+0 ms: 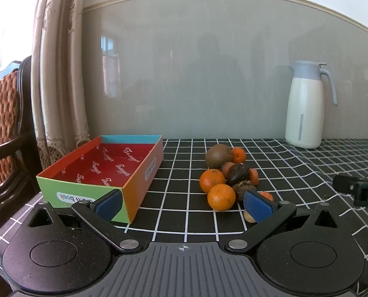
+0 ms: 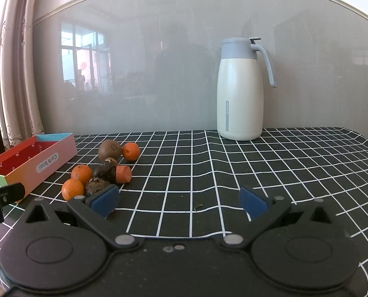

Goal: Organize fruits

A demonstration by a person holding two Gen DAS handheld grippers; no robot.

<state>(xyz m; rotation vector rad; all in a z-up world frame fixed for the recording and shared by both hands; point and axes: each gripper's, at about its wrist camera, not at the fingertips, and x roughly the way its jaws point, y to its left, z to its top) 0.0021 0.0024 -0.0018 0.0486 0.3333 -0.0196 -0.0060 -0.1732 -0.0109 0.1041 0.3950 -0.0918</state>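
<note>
A pile of fruit lies on the black checked tablecloth: a brown kiwi [image 1: 218, 156], three tangerines [image 1: 221, 196], dark chestnut-like pieces [image 1: 238, 173] and carrot chunks [image 1: 253, 175]. The pile also shows in the right wrist view, with the kiwi [image 2: 109, 149] at the back. An empty colourful box [image 1: 102, 173] with a red inside stands left of the pile. My left gripper [image 1: 184, 206] is open, low over the cloth between box and pile. My right gripper [image 2: 179, 201] is open and empty, right of the pile.
A white and blue thermos jug [image 2: 241, 91] stands at the back right against the grey glossy wall. A curtain [image 1: 57, 74] and a wooden chair [image 1: 6, 123] are left of the table. The right gripper's tip shows at the right edge [image 1: 357, 189].
</note>
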